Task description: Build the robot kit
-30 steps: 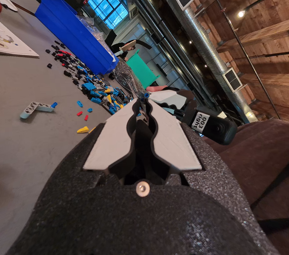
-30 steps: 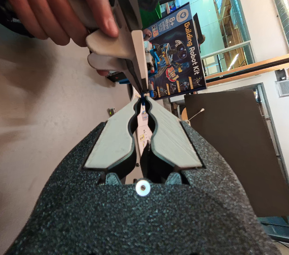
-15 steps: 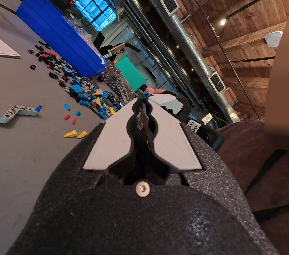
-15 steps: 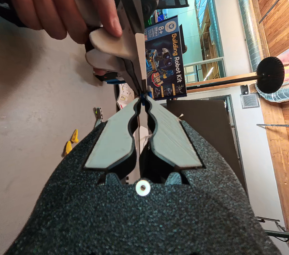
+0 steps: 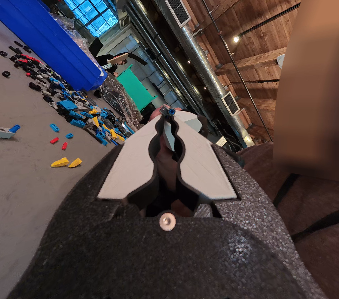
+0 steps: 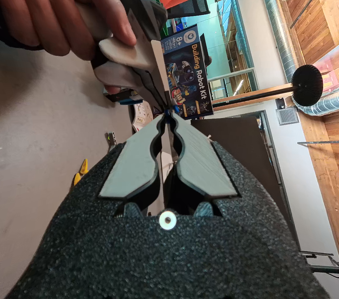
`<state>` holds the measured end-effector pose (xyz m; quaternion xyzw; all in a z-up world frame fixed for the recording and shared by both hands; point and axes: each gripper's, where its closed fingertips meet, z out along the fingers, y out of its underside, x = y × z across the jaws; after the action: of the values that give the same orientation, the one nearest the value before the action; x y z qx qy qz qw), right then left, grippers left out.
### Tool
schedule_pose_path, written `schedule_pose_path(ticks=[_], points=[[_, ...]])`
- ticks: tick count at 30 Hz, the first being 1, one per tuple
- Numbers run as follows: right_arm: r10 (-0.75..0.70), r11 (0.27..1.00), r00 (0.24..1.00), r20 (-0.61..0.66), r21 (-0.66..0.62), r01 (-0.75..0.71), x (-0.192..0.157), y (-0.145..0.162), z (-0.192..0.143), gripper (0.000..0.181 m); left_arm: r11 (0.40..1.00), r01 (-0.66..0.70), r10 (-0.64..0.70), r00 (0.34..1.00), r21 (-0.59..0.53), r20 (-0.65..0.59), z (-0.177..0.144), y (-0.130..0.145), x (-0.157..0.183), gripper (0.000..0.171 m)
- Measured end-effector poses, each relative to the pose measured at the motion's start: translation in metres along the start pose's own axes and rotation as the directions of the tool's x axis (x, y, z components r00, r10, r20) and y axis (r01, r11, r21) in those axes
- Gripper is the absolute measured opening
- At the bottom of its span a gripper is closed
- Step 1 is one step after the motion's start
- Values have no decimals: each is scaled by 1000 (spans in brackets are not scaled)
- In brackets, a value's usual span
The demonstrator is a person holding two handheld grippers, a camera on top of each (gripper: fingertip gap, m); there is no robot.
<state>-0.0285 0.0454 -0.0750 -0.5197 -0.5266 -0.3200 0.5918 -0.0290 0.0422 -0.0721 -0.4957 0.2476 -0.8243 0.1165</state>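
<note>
Where both tips meet in mid-air above surface (image 5: 27,189): left gripper (image 5: 167,115) pinching small grey piece with blue pin (image 5: 171,111); right gripper (image 6: 167,115) pinching blue pin (image 6: 167,113) end. Pin axis runs tip to tip. Blue bin (image 5: 45,33) at far surface edge, contents hidden; loose bricks (image 5: 77,107) beside it; kit box (image 6: 187,74) upright behind.

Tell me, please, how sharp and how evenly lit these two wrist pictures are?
Left wrist view: the left gripper and its small blue piece are sharp, the toy pieces fairly crisp, the window glows bright, and a blurred patch covers the right edge. Right wrist view: the hand is soft, the right gripper sharp, the box clear; wide-angle bending in both.
</note>
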Motion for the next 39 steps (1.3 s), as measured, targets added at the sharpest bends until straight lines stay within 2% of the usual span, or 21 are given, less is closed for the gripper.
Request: schedule_pose_path(ticks=[4,7,9,11,13,18,22,27,39], points=[[50,999,999,19,1,-50,0,0,0,4,1000,-28,28,1000,2,12,0,0,0,6],[236,971,967,94,9,-238,0,-1,-2,4,996,-87,88,996,-12,23,1,1,3,6],[398,914,900,176,5,-405,0,-2,-4,3,991,-130,131,991,-27,28,2,3,5,6],[545,827,792,277,-23,-561,-2,-3,-8,4,986,-159,161,987,-52,30,3,6,6,6],[626,754,688,367,-57,-655,-6,-4,-12,4,979,-186,189,981,-85,35,5,10,6,6],[642,732,577,505,-182,-657,-23,4,-23,5,940,-269,290,954,-210,79,9,28,-2,6],[623,766,567,538,-272,-583,-40,13,-27,5,896,-314,360,928,-313,101,11,45,-10,6],[656,716,489,575,-269,-645,-37,10,-34,5,907,-291,331,940,-306,88,11,45,-8,6],[671,690,454,586,-271,-671,-34,7,-36,5,909,-284,324,942,-305,86,11,45,-8,6]])
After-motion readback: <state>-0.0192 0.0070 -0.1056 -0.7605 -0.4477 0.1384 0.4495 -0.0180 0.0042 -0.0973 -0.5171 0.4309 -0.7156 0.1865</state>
